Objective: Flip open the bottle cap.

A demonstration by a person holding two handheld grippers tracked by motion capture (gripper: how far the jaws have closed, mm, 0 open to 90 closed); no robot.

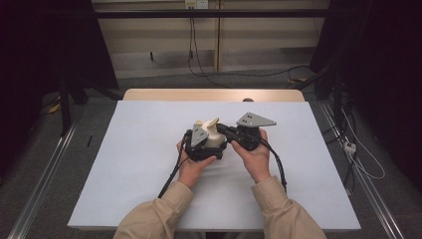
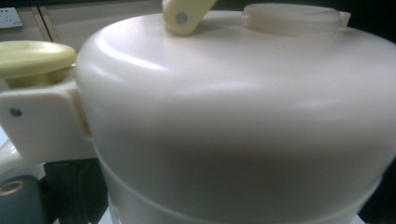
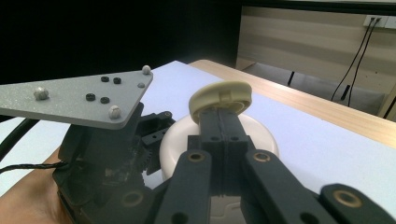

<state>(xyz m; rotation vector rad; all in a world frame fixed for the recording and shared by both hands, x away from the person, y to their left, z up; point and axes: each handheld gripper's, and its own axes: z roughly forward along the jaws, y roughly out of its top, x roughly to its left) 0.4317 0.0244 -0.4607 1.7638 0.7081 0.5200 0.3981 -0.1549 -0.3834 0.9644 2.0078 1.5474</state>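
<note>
My right gripper [image 3: 223, 122]: jaws fully closed behind the yellow handle [image 3: 221, 95]. Left gripper [image 1: 201, 145] hugs the cream jug [image 1: 214, 138] mid-table; its grip I can't tell.

Glossy plastic jug [image 2: 243, 121] – matt white tablecloth [image 1: 139, 164]

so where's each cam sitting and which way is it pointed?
High view: above the person's side, looking forward and down at the table; forearms, hands, both grippers.
Left gripper view: on the left gripper, pressed close to the cream jug.
Right gripper view: along the right gripper, shut under the lid; a hand.
All share the jug.
</note>
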